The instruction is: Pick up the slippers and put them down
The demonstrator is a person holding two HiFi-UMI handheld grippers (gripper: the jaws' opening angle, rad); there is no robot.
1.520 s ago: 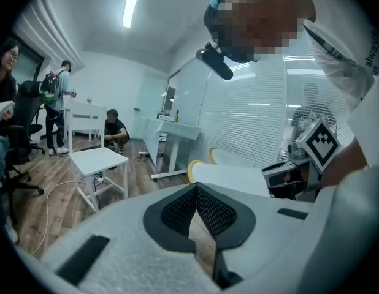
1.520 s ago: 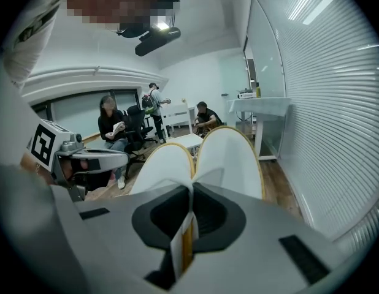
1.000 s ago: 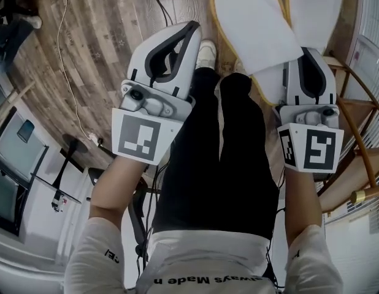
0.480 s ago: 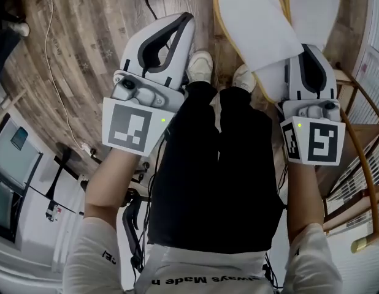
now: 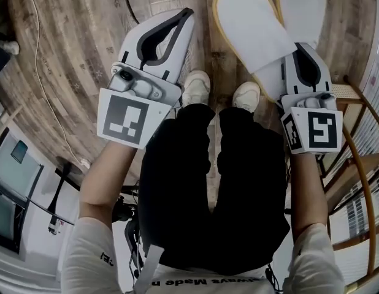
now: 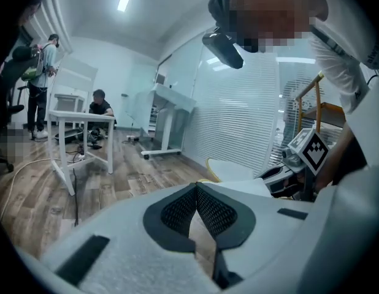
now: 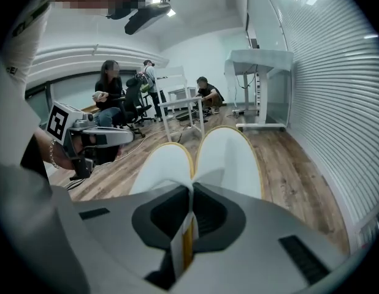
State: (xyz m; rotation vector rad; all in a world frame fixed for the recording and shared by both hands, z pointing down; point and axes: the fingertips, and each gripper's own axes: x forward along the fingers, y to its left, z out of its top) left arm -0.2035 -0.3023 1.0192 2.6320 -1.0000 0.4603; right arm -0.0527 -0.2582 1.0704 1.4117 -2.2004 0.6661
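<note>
Two white slippers with yellow rims (image 5: 257,26) hang side by side, soles up, over the wooden floor; they fan out ahead of the jaws (image 7: 229,158) in the right gripper view. My right gripper (image 5: 303,48) is shut on their heel ends, with both edges pinched between its pads (image 7: 191,192). My left gripper (image 5: 188,14) is at the left, apart from the slippers. Its dark pads meet at the tips (image 6: 196,186) with nothing between them. The left gripper view shows the slippers (image 6: 232,170) and the right gripper (image 6: 300,161) off to its right.
The person's black trousers and white shoes (image 5: 195,87) stand between the two grippers. A wooden rack (image 5: 355,139) is close on the right, beside a blind-covered glass wall (image 7: 336,103). A cable (image 5: 39,66) lies on the floor at left. White tables (image 6: 85,124) and several people are farther off.
Both grippers have sunk toward the floor, and the right one still carries the slippers. The person's shoes have come into full view between them.
</note>
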